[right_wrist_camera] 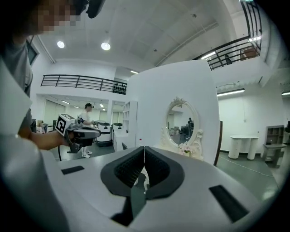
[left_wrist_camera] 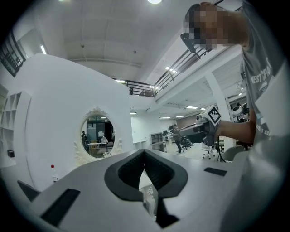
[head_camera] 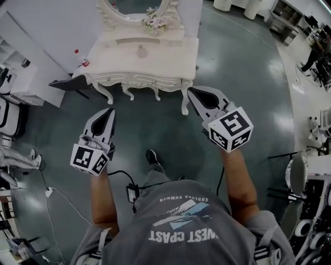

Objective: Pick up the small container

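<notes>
A small round pale container (head_camera: 141, 51) sits in the middle of the white ornate vanity table (head_camera: 176, 64), in front of its oval mirror (head_camera: 135, 6). Both grippers hang in the air short of the table's front edge, above the floor. My left gripper (head_camera: 109, 112) is shut and empty, pointing at the table's left legs. My right gripper (head_camera: 191, 92) is also shut with nothing in it, near the table's right front leg. In the left gripper view the jaws (left_wrist_camera: 144, 152) meet tip to tip; in the right gripper view the jaws (right_wrist_camera: 144, 148) do the same. The container is hidden in both gripper views.
A cluster of flowers (head_camera: 155, 21) lies at the mirror's foot. A small red-capped bottle (head_camera: 77, 52) stands by the white partition wall (head_camera: 46, 31) on the left. Cables (head_camera: 62, 199) run along the green floor behind me. Chairs and equipment (head_camera: 310, 207) crowd the right side.
</notes>
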Demonstrator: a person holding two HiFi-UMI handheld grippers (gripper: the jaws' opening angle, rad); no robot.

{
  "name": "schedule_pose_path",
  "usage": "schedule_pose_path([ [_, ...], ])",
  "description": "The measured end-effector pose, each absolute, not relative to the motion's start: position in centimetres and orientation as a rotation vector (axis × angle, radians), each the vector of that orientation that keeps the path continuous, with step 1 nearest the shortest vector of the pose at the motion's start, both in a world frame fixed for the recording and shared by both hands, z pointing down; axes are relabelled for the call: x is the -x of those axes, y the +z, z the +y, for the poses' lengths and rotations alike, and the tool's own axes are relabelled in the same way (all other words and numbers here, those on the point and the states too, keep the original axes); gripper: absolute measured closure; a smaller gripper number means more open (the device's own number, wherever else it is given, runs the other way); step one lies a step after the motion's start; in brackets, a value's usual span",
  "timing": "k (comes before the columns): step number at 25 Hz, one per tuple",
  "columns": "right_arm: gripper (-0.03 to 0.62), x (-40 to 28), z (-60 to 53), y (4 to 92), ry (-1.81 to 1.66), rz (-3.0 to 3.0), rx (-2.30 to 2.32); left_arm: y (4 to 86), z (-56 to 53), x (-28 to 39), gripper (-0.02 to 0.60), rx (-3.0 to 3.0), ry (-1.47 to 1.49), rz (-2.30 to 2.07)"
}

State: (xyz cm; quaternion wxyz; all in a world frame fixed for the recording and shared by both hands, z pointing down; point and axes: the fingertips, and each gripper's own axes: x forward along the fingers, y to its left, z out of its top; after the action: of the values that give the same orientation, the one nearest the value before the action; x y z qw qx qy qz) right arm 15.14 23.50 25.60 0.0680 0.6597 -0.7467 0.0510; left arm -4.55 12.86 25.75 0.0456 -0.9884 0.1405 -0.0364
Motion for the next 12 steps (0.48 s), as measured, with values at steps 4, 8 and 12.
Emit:
schedule_pose_path([
  [4, 0.568, -16.9, 20.9, 25.9, 0.173, -2.167, -2.067, 26.4, 8.6, 1.7, 0.566, 3.043, -0.092, 0.318],
  [8, 0.568, -17.7, 17.6, 26.0, 0.199, -2.111, -2.110, 26.2, 4.3, -0.5, 0.566, 3.067, -0.065, 0.221],
  [12, 0.568, -18.4, 14.0, 25.8, 0.202, -2.071, -2.147, 26.0, -0.1, -2.0, 0.566, 3.066, -0.069, 0.163],
])
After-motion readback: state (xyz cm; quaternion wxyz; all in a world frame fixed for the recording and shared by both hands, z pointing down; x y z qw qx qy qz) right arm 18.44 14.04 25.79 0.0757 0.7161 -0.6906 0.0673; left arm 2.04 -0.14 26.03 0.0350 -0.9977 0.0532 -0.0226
